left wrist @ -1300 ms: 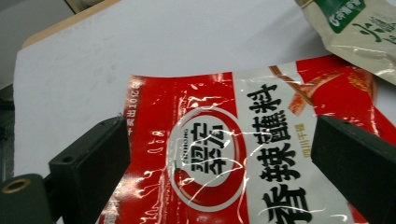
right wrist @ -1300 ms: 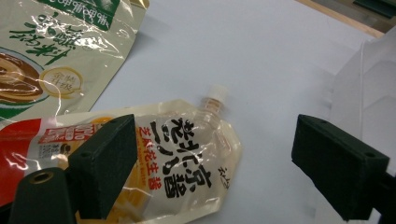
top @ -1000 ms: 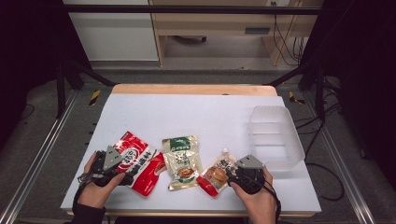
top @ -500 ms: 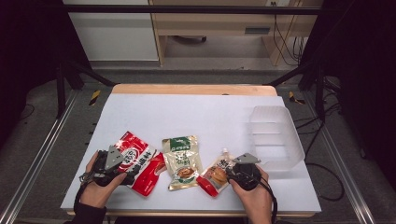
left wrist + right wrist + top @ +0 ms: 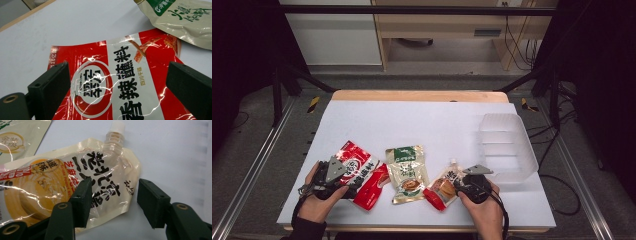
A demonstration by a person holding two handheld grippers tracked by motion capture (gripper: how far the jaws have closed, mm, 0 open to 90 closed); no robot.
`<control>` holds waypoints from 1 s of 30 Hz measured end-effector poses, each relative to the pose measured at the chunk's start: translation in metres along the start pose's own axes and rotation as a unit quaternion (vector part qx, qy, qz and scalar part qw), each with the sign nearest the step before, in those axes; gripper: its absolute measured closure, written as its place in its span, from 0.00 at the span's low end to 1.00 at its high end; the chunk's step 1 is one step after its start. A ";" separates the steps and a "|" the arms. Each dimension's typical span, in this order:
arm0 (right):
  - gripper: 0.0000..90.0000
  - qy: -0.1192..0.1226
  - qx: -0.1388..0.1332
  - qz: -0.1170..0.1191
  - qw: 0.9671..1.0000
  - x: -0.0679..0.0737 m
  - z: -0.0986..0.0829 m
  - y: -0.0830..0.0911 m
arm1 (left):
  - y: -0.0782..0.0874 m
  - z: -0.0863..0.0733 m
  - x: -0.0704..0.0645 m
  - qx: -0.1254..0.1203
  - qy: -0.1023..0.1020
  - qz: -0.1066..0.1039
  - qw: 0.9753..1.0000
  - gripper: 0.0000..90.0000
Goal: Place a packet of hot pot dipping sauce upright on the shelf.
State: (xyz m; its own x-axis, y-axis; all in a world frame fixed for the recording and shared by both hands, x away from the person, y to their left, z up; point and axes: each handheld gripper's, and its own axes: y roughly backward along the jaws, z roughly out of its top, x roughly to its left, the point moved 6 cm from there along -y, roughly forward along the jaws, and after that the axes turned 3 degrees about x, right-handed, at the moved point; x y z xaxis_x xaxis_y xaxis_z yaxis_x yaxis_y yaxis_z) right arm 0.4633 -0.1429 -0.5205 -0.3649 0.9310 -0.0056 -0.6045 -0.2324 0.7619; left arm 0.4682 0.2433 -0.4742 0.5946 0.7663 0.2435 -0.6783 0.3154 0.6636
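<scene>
Okay, I'm lining up both grippers on packets at the near edge of the table (image 5: 422,120). The right gripper (image 5: 112,200) is sitting released, jaws spread, one jaw over the spouted sauce pouch (image 5: 75,182) and the other on bare table past its edge. Nothing is gripped yet. The left gripper (image 5: 117,87) is also hanging wide open, straddling the red seasoning packet (image 5: 120,82), which is lying flat.

My read: I'm in the approach-and-align step for a pick, probably heading for the clear plastic bin (image 5: 507,145) at the right. For the next move I'm thinking the right one needs to drop, catch the pouch's edge near the spout and close; the film is slick and floppy, so I'm expecting a shallow bite to slip.

The gripper views are giving me jaw gaps and label detail, plus the white cap (image 5: 117,126). The high view is giving layout: red packet left, green-and-cream packet (image 5: 407,170) between, pouch right, bin just beyond the right hand (image 5: 484,207).
</scene>
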 end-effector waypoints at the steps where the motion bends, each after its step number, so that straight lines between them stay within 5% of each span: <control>1: 0.55 -0.007 0.001 0.008 1.000 0.000 -0.001 0.000 | 0.000 0.000 0.000 0.000 0.000 -0.001 1.000 0.06; 17: 0.96 0.021 0.006 0.004 1.000 0.005 0.003 0.007 | -0.001 0.000 0.000 0.001 -0.002 -0.001 1.000 0.06; 28: 0.99 0.069 -0.051 0.009 0.996 0.014 0.031 0.031 | 0.002 0.003 -0.002 -0.008 -0.004 -0.009 1.000 0.07; 30: 1.00 0.097 -0.060 0.010 0.993 0.017 0.044 0.039 | 0.003 0.005 -0.002 -0.016 0.000 -0.016 1.000 0.07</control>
State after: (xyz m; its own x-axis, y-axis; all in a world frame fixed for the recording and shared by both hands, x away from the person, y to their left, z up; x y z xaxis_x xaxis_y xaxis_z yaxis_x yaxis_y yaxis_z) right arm 0.4643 -0.1234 -0.4628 -0.5001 0.8569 -0.1250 -0.6722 -0.2931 0.6799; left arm 0.4668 0.2396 -0.4691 0.6162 0.7557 0.2217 -0.6722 0.3580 0.6481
